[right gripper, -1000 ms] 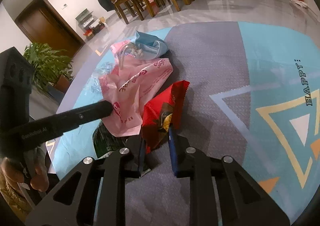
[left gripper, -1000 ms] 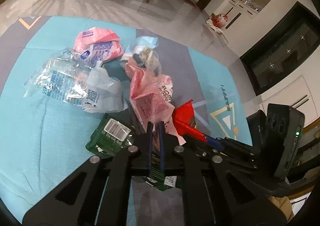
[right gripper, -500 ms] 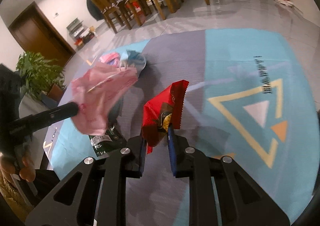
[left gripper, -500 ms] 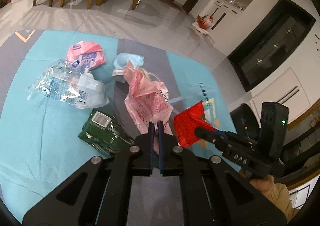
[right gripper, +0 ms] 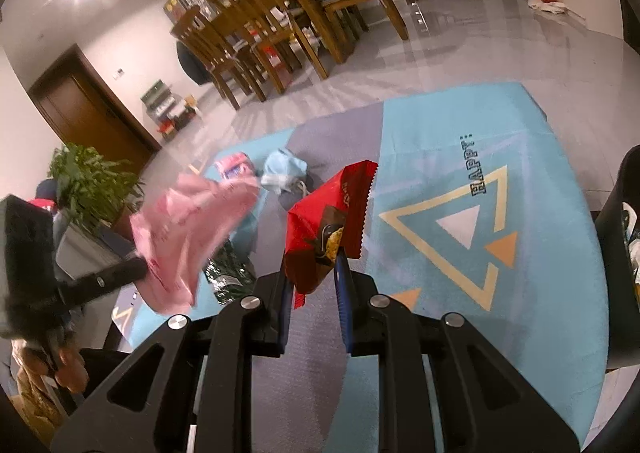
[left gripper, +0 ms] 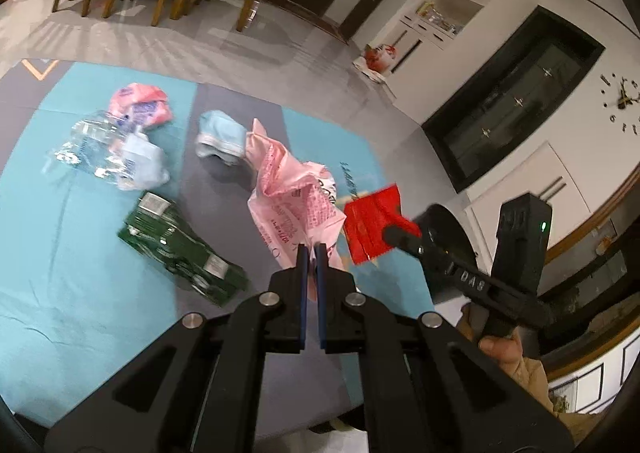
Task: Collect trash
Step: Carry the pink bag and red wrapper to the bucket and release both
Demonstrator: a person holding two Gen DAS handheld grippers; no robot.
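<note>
The left gripper (left gripper: 311, 253) is pinching the pink bag (left gripper: 294, 195) in shut jaws, lifting it off the rug (left gripper: 56, 253); the right gripper (right gripper: 312, 273) is clamping the red wrapper (right gripper: 328, 221), nearer the black bin (right gripper: 618, 253) at the rug's right edge.

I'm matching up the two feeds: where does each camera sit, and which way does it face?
Left wrist: on the left gripper, looking down its fingers at the rug; it holds the pink bag; the right gripper, a hand show.
Right wrist: on the right gripper, facing rug and dining chairs; it holds the red wrapper; the other hand shows.
Shared: both catches, rug, green packet.
</note>
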